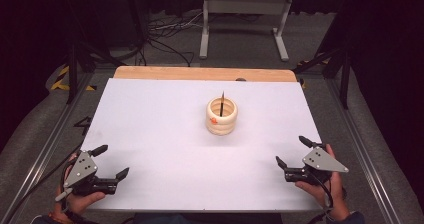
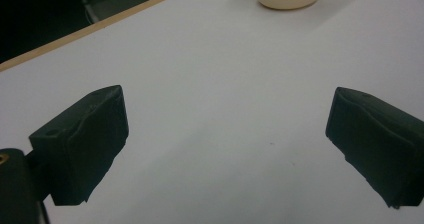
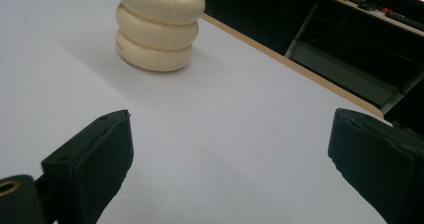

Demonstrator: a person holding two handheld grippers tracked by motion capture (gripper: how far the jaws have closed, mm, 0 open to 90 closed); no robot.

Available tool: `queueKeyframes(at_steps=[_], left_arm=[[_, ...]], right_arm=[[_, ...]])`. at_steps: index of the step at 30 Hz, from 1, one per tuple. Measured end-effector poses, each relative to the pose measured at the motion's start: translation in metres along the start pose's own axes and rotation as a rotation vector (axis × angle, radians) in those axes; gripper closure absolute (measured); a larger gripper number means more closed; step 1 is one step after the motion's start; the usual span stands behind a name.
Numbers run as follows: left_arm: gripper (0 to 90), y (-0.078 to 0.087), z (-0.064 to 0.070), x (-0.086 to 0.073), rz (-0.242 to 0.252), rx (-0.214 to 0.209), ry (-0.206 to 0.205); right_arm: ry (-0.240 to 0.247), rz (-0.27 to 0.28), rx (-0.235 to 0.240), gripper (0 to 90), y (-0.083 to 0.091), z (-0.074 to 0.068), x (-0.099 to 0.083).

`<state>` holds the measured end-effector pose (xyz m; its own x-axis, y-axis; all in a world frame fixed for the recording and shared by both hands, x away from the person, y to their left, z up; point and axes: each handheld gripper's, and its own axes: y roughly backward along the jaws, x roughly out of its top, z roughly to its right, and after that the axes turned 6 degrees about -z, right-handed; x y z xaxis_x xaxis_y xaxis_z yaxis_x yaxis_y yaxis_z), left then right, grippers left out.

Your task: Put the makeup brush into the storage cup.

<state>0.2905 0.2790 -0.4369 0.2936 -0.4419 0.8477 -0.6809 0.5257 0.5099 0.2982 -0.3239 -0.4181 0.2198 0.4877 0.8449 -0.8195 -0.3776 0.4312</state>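
Both grippers sit nearest the camera at the near edge of the white counter (image 1: 165, 134), each held in a hand. On the left gripper (image 1: 111, 162) the fingers (image 2: 82, 144) stand wide apart with nothing between them, and on the right gripper (image 1: 295, 151) the fingers (image 3: 90, 164) are just as wide and just as empty. Neither touches anything but the air above the counter.

Well apart from both, toward the middle of the counter and a little nearer the far wooden edge, stands the cream ribbed holder (image 1: 221, 116), three rounded rings stacked into a short cup. A thin dark stick (image 1: 221, 103) rises out of it, leaning slightly, and a small orange piece (image 1: 213, 120) shows at its front; in the right gripper view an orange bit also shows at the rim.

As a judgement, the likely work is reaching for the holder or the stick inside it, and nothing has been grasped yet. The holder looks light and free-standing, so a gripper coming in low and from one side could push it across the smooth counter or tip it over. The stick is slim and loose in the cup; closing on it off-centre could let it slip or lever the holder sideways. Two grippers arriving together could also bump each other.
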Motion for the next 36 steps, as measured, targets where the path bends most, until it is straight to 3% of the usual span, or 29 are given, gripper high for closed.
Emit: queueKeyframes(at_steps=[12, 17, 20, 26, 36], left_arm=[[4.1, -0.006, -0.001, 0.004, 0.005, -0.012, -0.01], [4.1, -0.007, -0.001, 0.006, 0.003, -0.011, -0.018], [4.1, -0.008, 0.0, 0.007, 0.0, -0.016, -0.02], [4.0, -0.008, 0.0, 0.008, 0.007, -0.016, -0.026], [4.0, -0.008, 0.001, 0.009, 0.011, -0.013, -0.025]], right_arm=[[-0.024, -0.042, -0.033, 4.7, 0.013, 0.005, -0.025], [-0.062, -0.044, -0.032, 4.7, 0.017, 0.008, -0.033], [-0.047, -0.051, -0.036, 4.7, 0.018, 0.007, -0.034], [-0.083, -0.036, -0.026, 4.8, 0.018, 0.008, -0.032], [-0.059, -0.04, -0.023, 4.6, 0.019, 0.001, -0.028]])
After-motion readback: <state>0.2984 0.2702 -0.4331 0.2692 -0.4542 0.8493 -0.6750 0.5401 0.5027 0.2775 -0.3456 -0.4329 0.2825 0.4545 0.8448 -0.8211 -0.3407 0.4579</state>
